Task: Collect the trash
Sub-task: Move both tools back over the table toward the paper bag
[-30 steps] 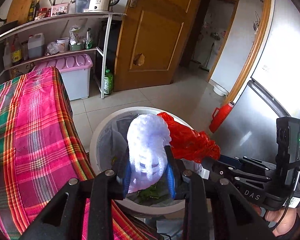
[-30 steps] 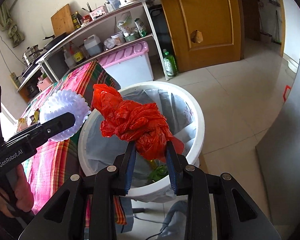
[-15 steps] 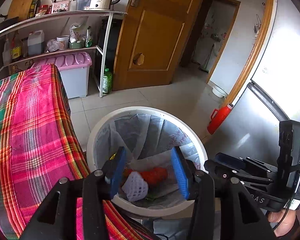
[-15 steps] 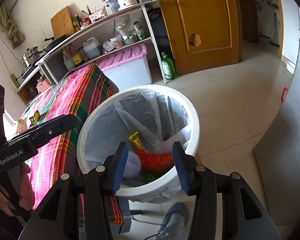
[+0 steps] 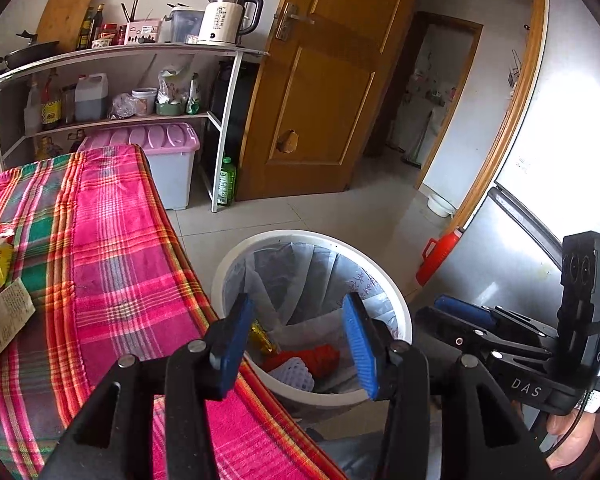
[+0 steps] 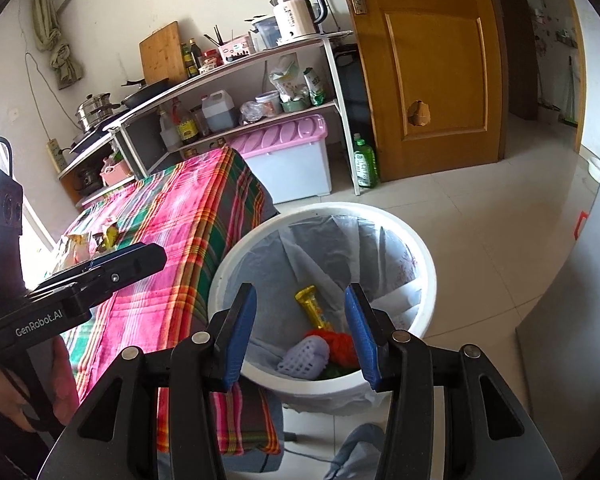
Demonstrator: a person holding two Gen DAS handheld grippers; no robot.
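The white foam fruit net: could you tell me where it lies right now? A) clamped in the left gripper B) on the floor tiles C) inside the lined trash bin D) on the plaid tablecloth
C: the white foam net lies at the bottom of the trash bin, beside the red plastic bag; both grippers are open and hold nothing.

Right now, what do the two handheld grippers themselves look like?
Both are matte black angular frames with silver bolts and blue ribbed pads. The left gripper reads "GenRobot.AI" along its side; the right gripper shows "DAS" and a black box with a green light. Bare hands hold them.
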